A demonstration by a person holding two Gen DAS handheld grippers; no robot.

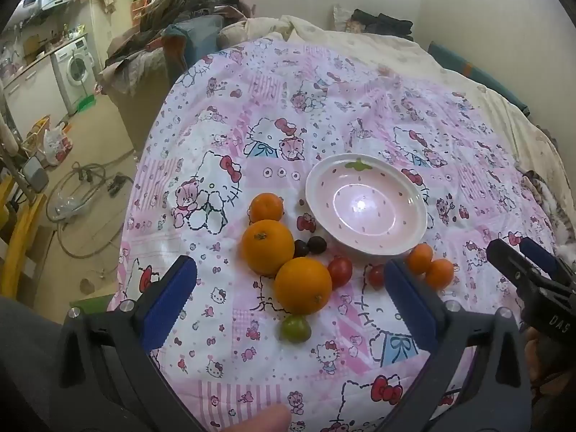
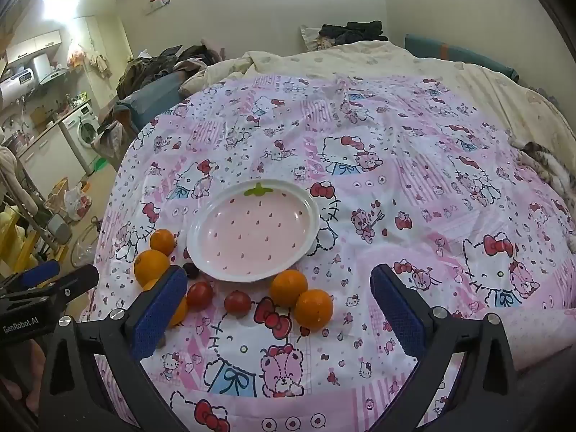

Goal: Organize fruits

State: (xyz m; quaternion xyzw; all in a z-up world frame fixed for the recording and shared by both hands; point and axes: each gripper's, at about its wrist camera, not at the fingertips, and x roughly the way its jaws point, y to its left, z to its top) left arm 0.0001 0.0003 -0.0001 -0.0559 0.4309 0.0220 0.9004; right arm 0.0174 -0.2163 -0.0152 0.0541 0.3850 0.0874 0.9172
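Fruits lie loose on the bed's patterned quilt (image 1: pixel 223 82) around the near rim of an empty strawberry-print plate (image 1: pixel 417 223): three oranges (image 1: pixel 302 285), two small tangerines (image 2: pixel 313 307), cherry tomatoes (image 1: pixel 340 270), dark plums (image 1: pixel 316 244) and a green tomato (image 1: pixel 295 328). Both the left gripper (image 1: pixel 289 289) and the right gripper (image 2: pixel 279 297) hover above with fingers spread wide, grasping nothing. Probably best to start with the nearest orange, closing gently around its middle, since the soft quilt may let round fruit roll.

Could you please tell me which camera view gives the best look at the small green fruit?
The left wrist view: the green fruit lies in plain sight on the bedspread, just below the nearest large orange. In the right wrist view I cannot find it; that area sits behind the hand-held gripper's left finger.
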